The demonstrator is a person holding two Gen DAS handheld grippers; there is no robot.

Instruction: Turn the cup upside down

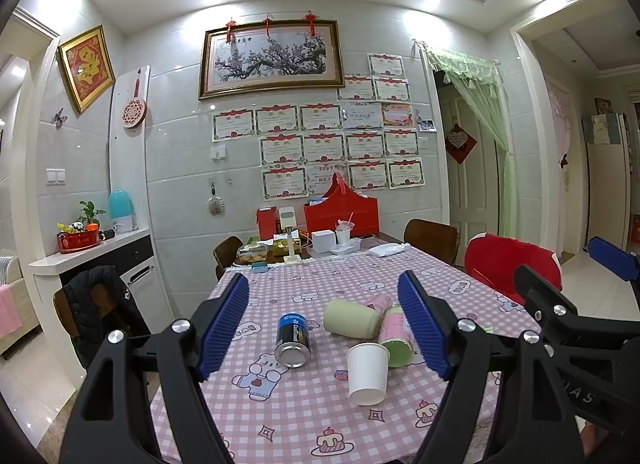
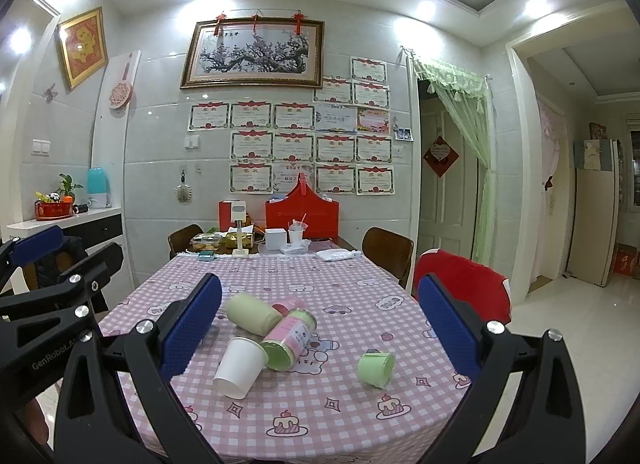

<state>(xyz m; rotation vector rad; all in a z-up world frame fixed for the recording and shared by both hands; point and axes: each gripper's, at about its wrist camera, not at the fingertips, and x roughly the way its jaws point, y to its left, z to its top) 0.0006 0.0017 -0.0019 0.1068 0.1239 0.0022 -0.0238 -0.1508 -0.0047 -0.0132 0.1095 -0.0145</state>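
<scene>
A white paper cup [image 1: 367,372] stands on the pink checked tablecloth [image 1: 304,416] with its wide rim down. It also shows in the right wrist view [image 2: 239,366]. My left gripper [image 1: 324,324] is open and empty, held above the table just before the cup. My right gripper [image 2: 320,332] is open and empty too, above the same spot, with the cup near its left finger [image 2: 192,328]. Each gripper's body shows at the edge of the other's view.
A blue battery-shaped can [image 1: 293,340] lies left of the cup. A pale green cup [image 1: 351,319] and a pink-and-green canister [image 2: 289,340] lie behind it. A small green cup [image 2: 376,368] lies to the right. Boxes and clutter [image 1: 320,236] fill the far end; chairs surround the table.
</scene>
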